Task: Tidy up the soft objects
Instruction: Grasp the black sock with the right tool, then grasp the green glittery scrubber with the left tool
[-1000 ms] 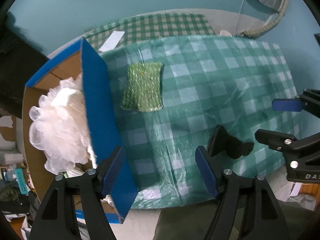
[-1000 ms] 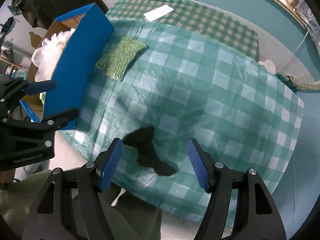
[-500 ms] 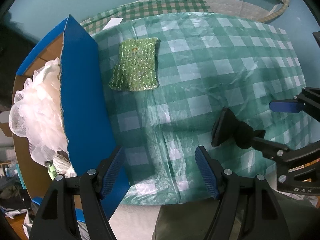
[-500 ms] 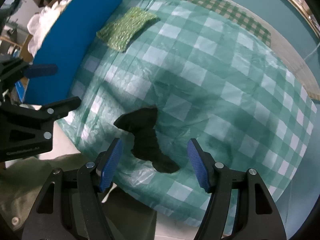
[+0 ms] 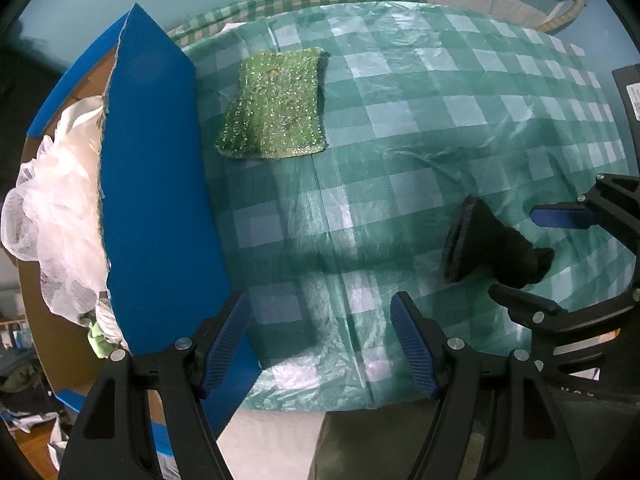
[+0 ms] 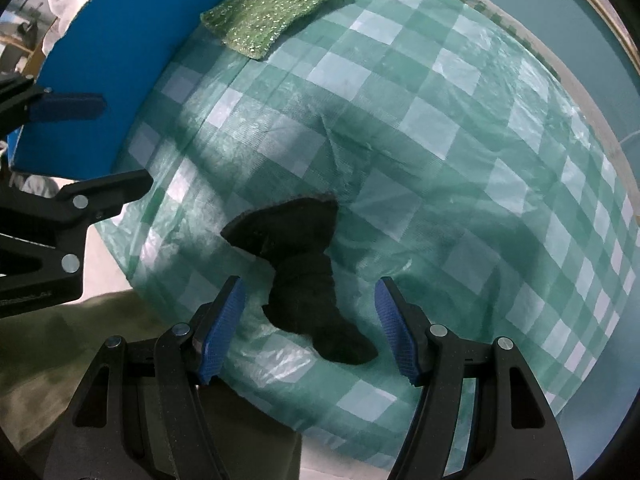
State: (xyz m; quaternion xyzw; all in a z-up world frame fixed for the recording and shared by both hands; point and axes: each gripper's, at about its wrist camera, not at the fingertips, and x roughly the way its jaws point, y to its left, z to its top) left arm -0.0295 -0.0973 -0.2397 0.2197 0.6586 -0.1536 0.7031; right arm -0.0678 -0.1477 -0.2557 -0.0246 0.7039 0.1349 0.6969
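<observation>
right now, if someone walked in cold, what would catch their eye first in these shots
Probably the black sock, crumpled on the green checked tablecloth near its front edge, lying between the fingers of the open right claw. Next, the glittery green sponge cloth lying flat farther back, beside the tall blue box, where a white mesh puff bulges over the rim. The left claw hovers open and empty.

Bench cloth point(image 6: 460, 128): green-and-white check. Sponge point(image 5: 276, 104): glittery green. Sock point(image 6: 304, 268): black. Box wall point(image 5: 156, 200): blue outside, brown cardboard inside. Mesh puff point(image 5: 52, 220): white. Hand-held gripper pads point(image 6: 222, 328): blue.
</observation>
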